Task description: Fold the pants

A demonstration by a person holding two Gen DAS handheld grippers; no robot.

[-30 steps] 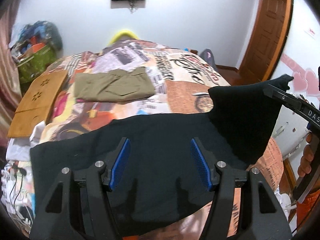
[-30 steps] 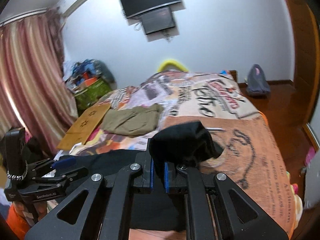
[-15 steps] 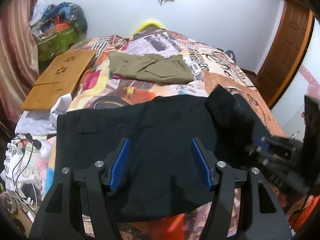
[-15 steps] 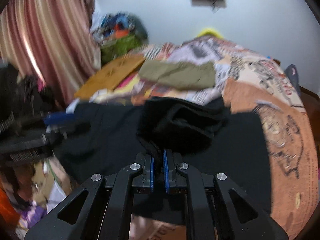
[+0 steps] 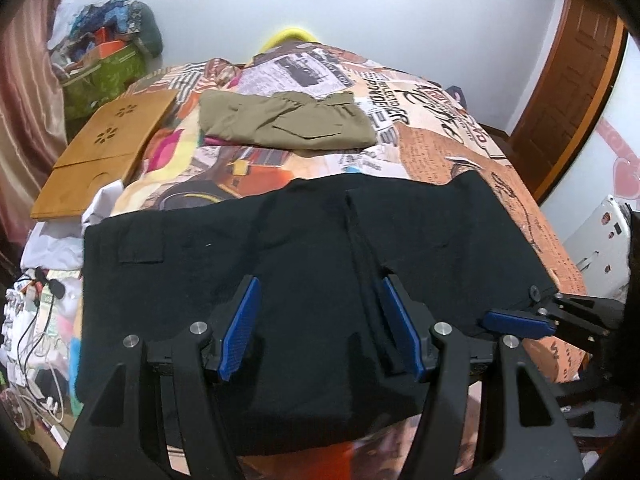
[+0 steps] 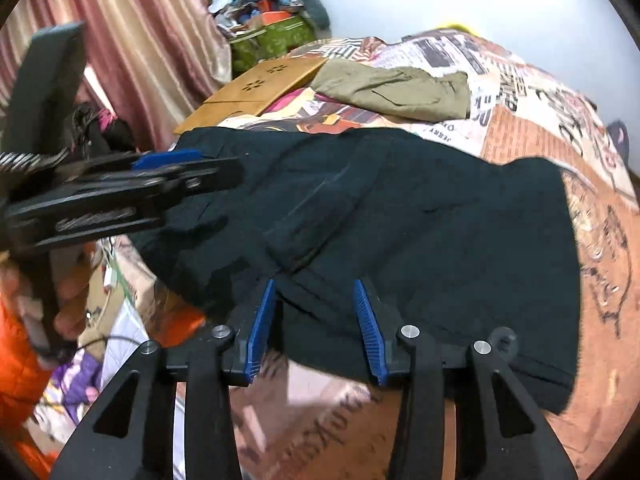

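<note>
Right gripper (image 6: pixel 316 328) jaws, just opening, are hanging apart and empty over black pants (image 6: pixel 400 216); left gripper (image 5: pixel 320 328) is gaping wide. Folded olive pants (image 5: pixel 284 124) and a wooden board (image 5: pixel 104 156) are lying toward 12 and 10 o'clock. Pants' long axis is running 9 to 3.

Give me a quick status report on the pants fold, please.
Left gripper open, empty. Right gripper jaws just opened, holding nothing. Black pants spread flat on bed. Nothing in the way.
</note>
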